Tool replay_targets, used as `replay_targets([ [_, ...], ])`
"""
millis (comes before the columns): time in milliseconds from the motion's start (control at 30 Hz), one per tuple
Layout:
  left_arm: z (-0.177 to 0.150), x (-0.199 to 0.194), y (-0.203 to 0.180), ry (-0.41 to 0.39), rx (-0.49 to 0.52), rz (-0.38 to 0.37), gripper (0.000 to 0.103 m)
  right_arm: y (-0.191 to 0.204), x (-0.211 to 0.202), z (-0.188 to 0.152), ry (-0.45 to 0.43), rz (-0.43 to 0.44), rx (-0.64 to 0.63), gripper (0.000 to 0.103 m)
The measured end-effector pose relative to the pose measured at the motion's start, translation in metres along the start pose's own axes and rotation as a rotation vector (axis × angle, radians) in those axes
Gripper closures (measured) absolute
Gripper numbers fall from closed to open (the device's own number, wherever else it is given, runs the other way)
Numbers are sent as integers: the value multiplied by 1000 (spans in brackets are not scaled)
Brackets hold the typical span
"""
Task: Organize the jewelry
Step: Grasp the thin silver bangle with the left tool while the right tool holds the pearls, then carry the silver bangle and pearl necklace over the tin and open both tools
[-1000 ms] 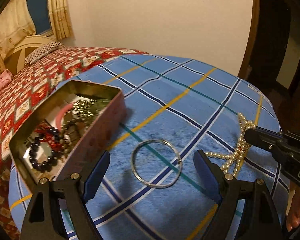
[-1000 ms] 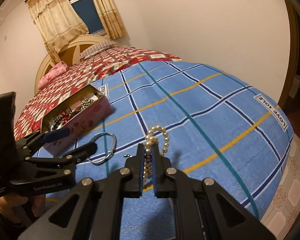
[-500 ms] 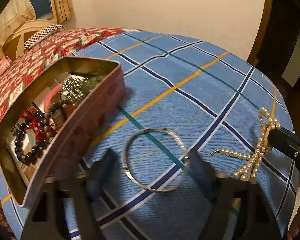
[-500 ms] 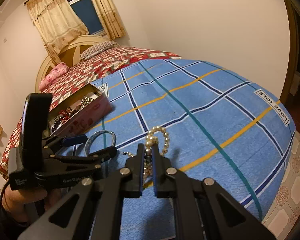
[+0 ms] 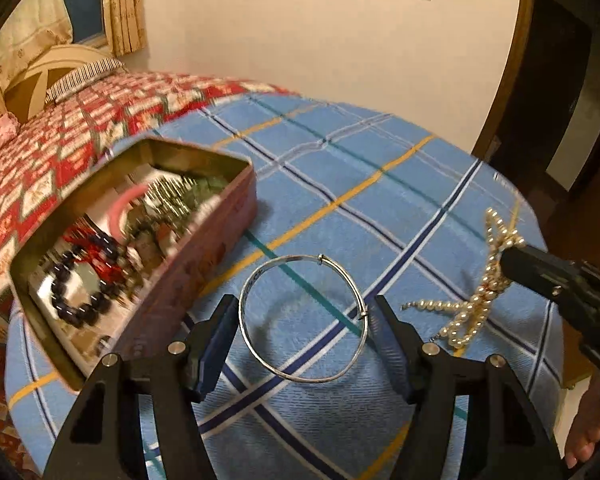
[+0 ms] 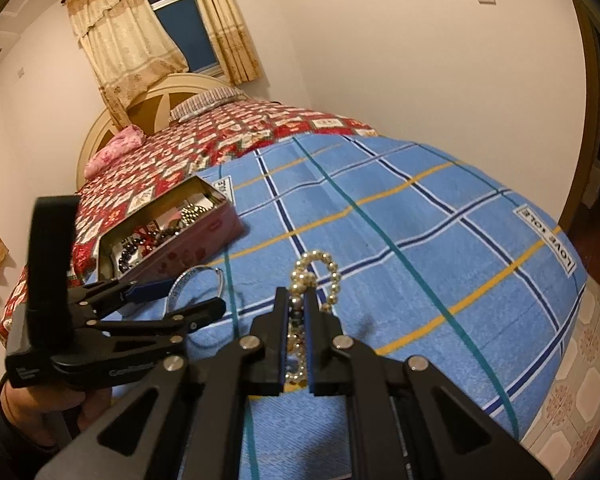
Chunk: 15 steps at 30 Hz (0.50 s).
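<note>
A thin silver bangle point(image 5: 302, 316) lies on the blue checked cloth point(image 5: 380, 208). My left gripper point(image 5: 302, 322) is open, its blue-padded jaws standing on either side of the bangle; it also shows in the right wrist view point(image 6: 180, 296). A pearl necklace point(image 5: 480, 296) lies to the right. My right gripper point(image 6: 296, 300) is shut on the pearl necklace point(image 6: 316, 270), whose loop sticks out past the tips. An open pink tin point(image 5: 204, 260) holding dark bead bracelets and other jewelry stands at the left, also in the right wrist view point(image 6: 188, 248).
The blue cloth covers the foot of a bed with a red patterned quilt point(image 6: 204, 148) and pillows at the far end. The cloth's edge drops to a tiled floor point(image 6: 580, 380) on the right. A dark doorway point(image 5: 560, 80) is at the far right.
My left gripper has moved forward over the bangle and its jaws have narrowed around it. My right gripper stays shut on the pearl necklace in the same place.
</note>
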<state>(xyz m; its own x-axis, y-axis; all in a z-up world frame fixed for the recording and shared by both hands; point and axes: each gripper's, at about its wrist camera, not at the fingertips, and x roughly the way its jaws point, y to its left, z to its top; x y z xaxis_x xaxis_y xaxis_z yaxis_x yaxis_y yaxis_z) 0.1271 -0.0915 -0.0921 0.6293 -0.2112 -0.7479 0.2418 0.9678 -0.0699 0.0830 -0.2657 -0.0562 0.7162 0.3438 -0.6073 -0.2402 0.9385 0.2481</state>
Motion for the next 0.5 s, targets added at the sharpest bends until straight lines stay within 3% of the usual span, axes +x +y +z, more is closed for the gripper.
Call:
replay_targets([
  [267,17,-42,14,-122,6,39,37,16,-3,16,-17,12,-38,94],
  [500,25,-62,43,-169,-29,85,37,34,3,35,-27,47,-71,94],
])
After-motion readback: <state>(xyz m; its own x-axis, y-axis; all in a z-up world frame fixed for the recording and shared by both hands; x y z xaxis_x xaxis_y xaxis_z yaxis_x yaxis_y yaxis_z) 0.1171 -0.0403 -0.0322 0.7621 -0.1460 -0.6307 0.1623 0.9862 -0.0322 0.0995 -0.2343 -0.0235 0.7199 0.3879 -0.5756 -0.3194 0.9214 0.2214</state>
